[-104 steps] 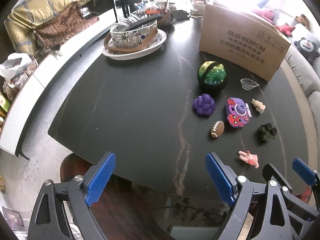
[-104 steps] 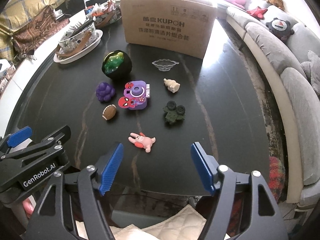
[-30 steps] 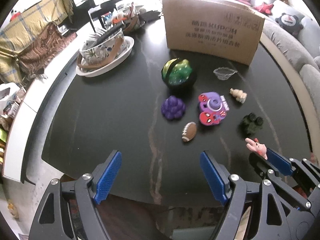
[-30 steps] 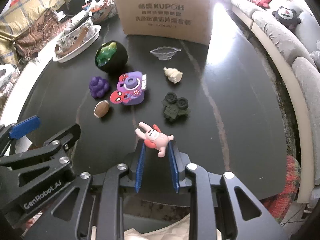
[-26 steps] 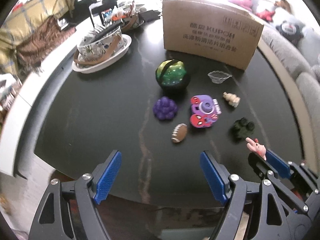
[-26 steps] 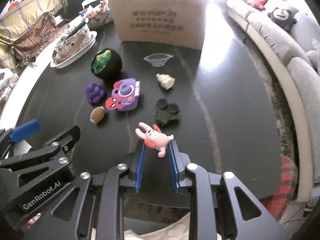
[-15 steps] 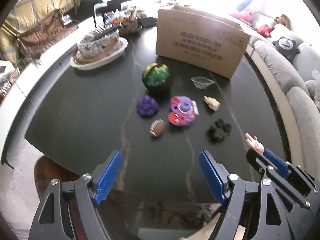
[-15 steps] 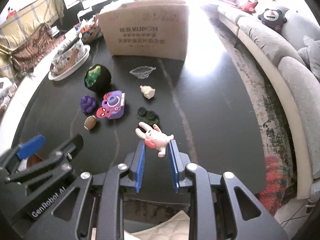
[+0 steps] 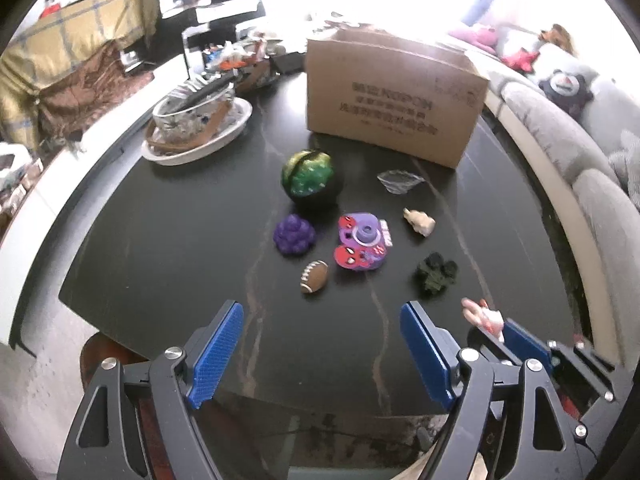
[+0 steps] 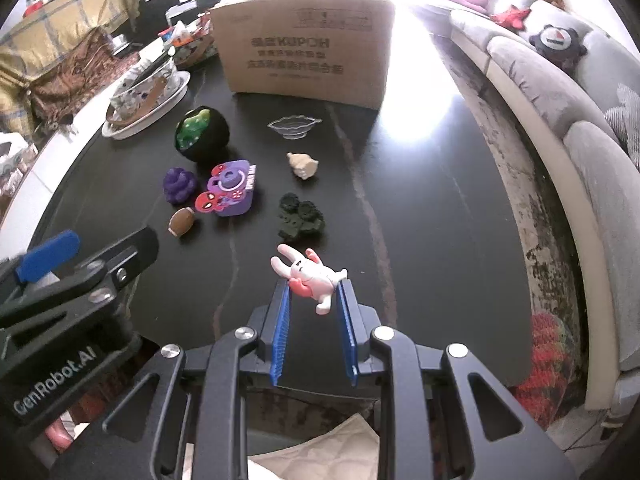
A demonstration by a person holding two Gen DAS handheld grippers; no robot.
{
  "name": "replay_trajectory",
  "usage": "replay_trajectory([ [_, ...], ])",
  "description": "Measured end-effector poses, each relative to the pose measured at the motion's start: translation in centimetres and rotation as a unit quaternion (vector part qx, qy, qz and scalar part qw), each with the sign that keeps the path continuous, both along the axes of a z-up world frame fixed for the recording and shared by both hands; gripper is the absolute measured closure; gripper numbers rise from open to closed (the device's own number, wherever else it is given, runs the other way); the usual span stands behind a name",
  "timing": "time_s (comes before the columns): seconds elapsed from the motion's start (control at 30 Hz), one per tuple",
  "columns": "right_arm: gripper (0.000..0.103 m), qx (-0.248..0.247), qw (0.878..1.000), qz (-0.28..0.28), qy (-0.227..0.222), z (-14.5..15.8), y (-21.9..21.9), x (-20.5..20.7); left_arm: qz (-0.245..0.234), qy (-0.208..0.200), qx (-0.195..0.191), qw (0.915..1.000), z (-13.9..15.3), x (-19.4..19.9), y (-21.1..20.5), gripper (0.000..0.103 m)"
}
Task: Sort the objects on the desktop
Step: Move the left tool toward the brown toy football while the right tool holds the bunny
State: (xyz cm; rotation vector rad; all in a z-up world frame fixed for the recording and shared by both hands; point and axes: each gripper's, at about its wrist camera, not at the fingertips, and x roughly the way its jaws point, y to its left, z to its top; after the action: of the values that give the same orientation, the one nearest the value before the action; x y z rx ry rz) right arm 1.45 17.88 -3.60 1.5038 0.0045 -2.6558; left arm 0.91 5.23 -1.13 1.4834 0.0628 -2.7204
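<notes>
My right gripper (image 10: 313, 294) is shut on a pink rabbit toy (image 10: 308, 274) and holds it above the dark table's (image 10: 420, 220) near edge; the toy also shows in the left wrist view (image 9: 482, 316). My left gripper (image 9: 320, 344) is open and empty over the near edge. On the table lie a small brown football (image 9: 314, 276), a purple grape toy (image 9: 294, 235), a purple toy camera (image 9: 362, 241), a green-and-black ball (image 9: 312, 179), a dark green toy (image 9: 435, 274), a beige figure (image 9: 419, 221) and a clear leaf dish (image 9: 400, 180).
A cardboard box (image 9: 394, 98) stands at the back of the table. A white plate with a patterned bowl (image 9: 196, 124) sits at the back left. A grey sofa (image 10: 580, 92) with plush toys curves along the right.
My right gripper closed on the pink rabbit and lifted it off the table. Both grippers have drawn back and up, so the objects look farther away.
</notes>
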Motion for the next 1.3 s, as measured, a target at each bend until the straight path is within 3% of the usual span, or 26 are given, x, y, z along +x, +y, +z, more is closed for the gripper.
replay_trajectory([
  [0.2, 0.082, 0.018, 1.0, -0.002, 0.023, 0.6, -0.4, 0.2, -0.007, 0.0, 0.035, 0.9994, -0.3, -0.1, -0.4, 0.024],
  [0.33, 0.082, 0.024, 0.999, -0.004, 0.037, 1.2, -0.4, 0.2, -0.006, 0.004, 0.029, 0.9995, -0.2, -0.2, -0.4, 0.022],
  [0.9, 0.082, 0.008, 1.0, 0.008, 0.024, 0.2, -1.2, -0.6, -0.006, -0.031, 0.031, 0.999, -1.2, -1.3, -1.1, 0.022],
  [1.13, 0.082, -0.003, 1.0, 0.012, 0.022, 0.0, -1.2, -0.8, -0.053, -0.063, 0.051, 0.9953, -1.6, -2.5, -1.4, 0.022],
  [1.3, 0.082, -0.003, 1.0, 0.005, 0.019, -0.2, -0.9, -1.0, -0.058, -0.067, 0.058, 0.9944, -2.0, -3.0, -1.7, 0.022],
])
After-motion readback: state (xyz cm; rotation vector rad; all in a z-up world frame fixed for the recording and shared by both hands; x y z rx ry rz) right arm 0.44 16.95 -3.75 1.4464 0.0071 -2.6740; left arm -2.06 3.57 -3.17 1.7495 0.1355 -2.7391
